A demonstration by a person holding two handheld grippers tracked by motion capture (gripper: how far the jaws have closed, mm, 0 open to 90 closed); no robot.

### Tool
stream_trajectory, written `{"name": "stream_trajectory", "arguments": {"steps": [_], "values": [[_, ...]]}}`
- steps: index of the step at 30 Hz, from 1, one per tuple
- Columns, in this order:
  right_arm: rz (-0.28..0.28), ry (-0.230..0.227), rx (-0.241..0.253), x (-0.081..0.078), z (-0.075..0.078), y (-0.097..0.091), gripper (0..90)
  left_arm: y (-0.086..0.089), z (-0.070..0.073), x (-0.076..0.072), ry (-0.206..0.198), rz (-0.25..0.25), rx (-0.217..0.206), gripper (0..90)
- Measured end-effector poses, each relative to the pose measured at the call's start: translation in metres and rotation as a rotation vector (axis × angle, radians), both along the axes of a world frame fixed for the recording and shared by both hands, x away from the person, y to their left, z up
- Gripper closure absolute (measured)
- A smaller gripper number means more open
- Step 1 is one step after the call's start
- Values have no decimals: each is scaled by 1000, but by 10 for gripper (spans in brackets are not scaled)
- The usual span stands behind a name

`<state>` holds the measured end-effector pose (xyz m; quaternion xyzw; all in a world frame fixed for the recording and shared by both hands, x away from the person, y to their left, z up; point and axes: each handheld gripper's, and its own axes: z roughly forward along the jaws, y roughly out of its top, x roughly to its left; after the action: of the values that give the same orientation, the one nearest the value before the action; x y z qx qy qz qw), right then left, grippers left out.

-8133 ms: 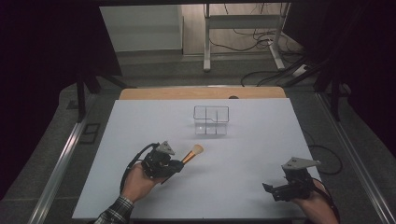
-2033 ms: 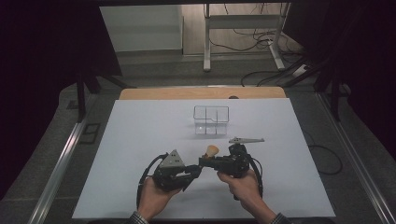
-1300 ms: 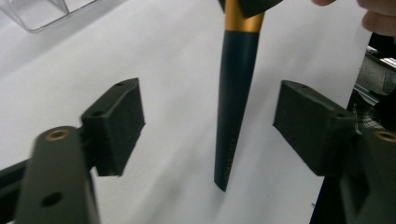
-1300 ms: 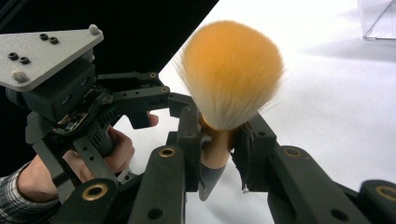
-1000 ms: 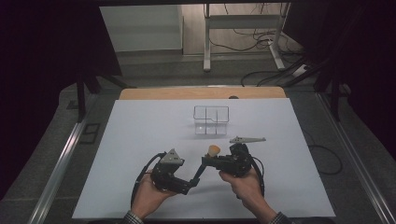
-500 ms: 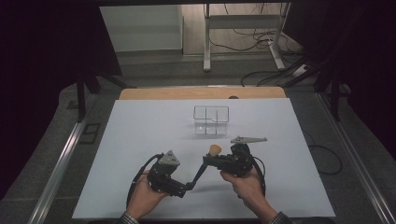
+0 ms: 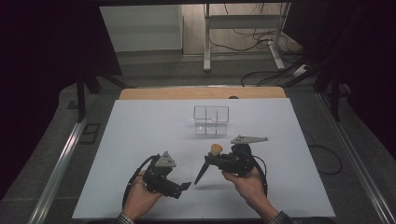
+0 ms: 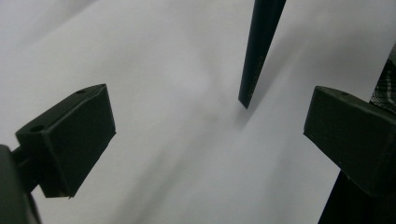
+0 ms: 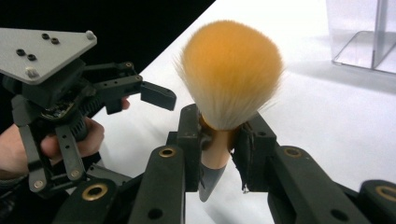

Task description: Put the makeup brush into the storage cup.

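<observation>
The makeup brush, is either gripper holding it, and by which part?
The right gripper holds the makeup brush by its neck below the bristles; the left gripper is open, empty.

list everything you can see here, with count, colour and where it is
makeup brush: 1, orange-tipped bristles, copper ferrule, long black handle; clamped at the ferrule in the right tool, handle pointing down toward the table
clear organiser box: 1, transparent with dividers; middle of the table, beyond both hands
table: 1, white top; wooden strip along its far edge
metal stand legs: 1 frame, light grey; on the floor behind the table
cables: several, black; on the floor at the back and right
left tool: 1, black with grey plate; near the front left, jaws have just been opening, nothing between them
right tool: 1, black; front centre-right, shut on the brush
hands: 2, at the table's near edge
</observation>
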<state>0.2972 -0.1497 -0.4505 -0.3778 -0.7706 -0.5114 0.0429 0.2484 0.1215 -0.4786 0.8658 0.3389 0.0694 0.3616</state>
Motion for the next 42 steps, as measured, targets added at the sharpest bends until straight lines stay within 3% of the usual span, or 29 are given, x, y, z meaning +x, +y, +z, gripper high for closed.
{"name": "stream_trajectory", "arguments": {"steps": [35, 42], "values": [[-50, -62, -36, 9, 11, -20, 729, 32, -3, -4, -3, 78, 28, 34], [-60, -72, -52, 11, 13, -23, 729, 44, -3, -7, 11, 98, -16, 33]]}}
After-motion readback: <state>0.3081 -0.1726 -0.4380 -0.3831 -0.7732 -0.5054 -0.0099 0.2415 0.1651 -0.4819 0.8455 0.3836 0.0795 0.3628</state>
